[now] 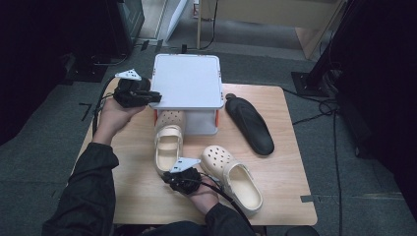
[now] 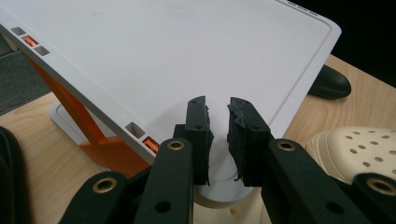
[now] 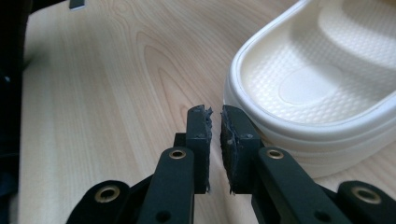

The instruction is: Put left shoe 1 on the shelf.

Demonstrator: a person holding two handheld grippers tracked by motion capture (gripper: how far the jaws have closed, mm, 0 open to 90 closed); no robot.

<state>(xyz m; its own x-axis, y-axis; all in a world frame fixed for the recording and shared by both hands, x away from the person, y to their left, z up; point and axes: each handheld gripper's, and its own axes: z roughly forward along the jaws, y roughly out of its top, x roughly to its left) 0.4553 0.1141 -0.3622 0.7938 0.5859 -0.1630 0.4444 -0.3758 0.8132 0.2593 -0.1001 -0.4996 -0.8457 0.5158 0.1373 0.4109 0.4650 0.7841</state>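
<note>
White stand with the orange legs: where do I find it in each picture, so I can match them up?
High view: the white stand is top centre, at the table's far edge.
Left gripper view: its flat top spans the upper picture, just beyond the jaws.
Right gripper view: this one looks at bare tabletop and a cream clog's heel instead.
Shared landmark: the wooden table.

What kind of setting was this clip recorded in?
Probably a lab or studio recording space, not a home: a small wooden table stands on grey carpet with loose cables trailing across the floor, and a white shoe rack and cream clogs laid out like props.
</note>
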